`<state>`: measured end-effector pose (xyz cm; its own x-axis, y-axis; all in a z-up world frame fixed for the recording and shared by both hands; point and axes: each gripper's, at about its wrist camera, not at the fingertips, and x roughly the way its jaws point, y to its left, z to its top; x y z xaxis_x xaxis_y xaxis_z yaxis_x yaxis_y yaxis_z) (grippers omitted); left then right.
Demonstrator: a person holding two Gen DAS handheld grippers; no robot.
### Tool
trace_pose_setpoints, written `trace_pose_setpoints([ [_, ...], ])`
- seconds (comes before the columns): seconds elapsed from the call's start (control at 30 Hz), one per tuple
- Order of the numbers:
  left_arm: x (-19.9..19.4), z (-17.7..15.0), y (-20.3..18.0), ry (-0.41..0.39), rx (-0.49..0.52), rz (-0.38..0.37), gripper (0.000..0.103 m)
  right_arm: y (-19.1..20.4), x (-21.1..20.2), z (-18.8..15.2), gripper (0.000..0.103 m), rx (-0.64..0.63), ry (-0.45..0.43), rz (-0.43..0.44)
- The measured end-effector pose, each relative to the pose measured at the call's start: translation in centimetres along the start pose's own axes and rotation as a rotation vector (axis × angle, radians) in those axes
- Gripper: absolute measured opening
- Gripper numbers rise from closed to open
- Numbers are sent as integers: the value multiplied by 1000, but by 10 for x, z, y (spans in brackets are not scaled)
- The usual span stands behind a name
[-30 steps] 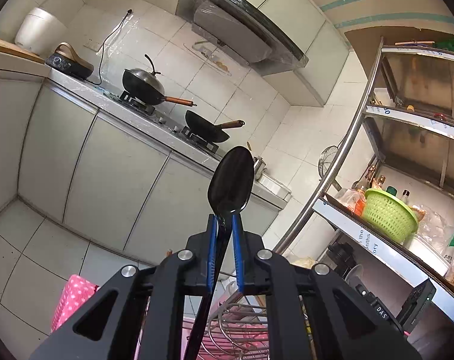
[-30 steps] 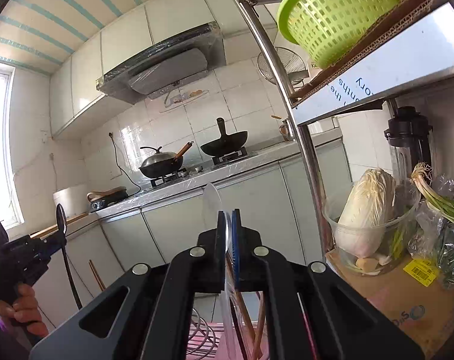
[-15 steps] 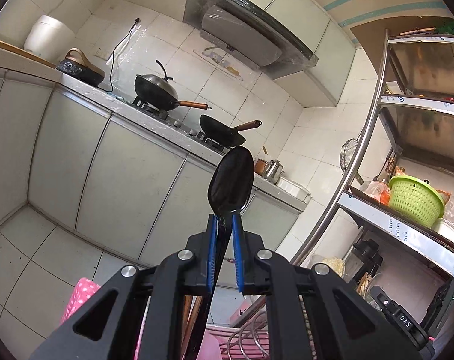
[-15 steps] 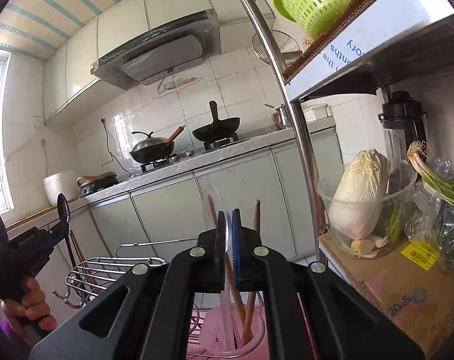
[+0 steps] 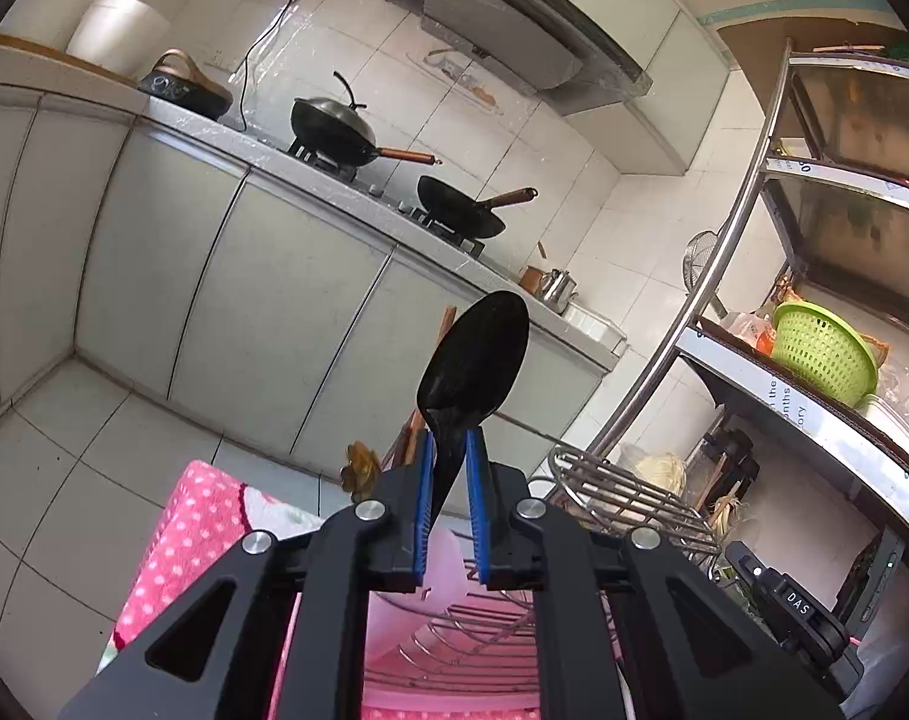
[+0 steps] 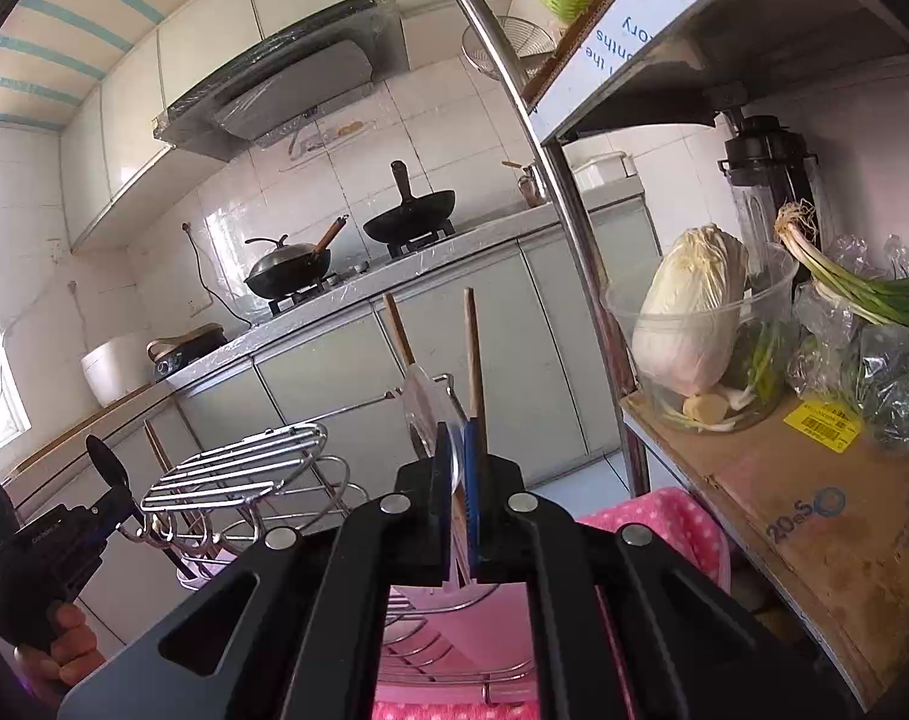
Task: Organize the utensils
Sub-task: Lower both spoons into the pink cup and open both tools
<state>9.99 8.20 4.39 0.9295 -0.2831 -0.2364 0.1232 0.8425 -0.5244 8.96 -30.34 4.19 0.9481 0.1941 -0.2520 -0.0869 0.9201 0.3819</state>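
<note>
Left gripper [image 5: 449,468]: jaws clamped on glossy black plastic spoon [image 5: 475,360], bowl pointing to 12 o'clock.
Right gripper [image 6: 460,468]: jaws clamped on clear plastic spoon [image 6: 427,414], above pink plastic utensil cup [image 6: 454,612].
Wire rack [image 6: 238,468]: at 9 o'clock of the right gripper.

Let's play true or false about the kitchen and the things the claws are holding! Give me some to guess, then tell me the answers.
1. The left claw holds a black spoon. True.
2. The spoon's bowl points down. False: it points up.
3. The right claw holds a see-through spoon. True.
4. The basket on the shelf is red. False: it is green.
5. Two pans sit on the stove, one with a lid. True.
6. The cabbage lies on the floor. False: it stands in a clear bowl.
</note>
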Motion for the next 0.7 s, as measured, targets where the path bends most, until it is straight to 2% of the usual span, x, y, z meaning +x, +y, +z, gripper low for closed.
trace_pose_setpoints([
  [0.17,6,-10,9,80,-47,19,10,-9,2,-7,4,36,55,-12],
  [0.3,10,-17,10,129,-46,42,10,-11,5,-11,4,36,89,-19],
  [0.7,17,-22,-1,191,8,128,6,-6,17,-24,4,6,176,-34],
])
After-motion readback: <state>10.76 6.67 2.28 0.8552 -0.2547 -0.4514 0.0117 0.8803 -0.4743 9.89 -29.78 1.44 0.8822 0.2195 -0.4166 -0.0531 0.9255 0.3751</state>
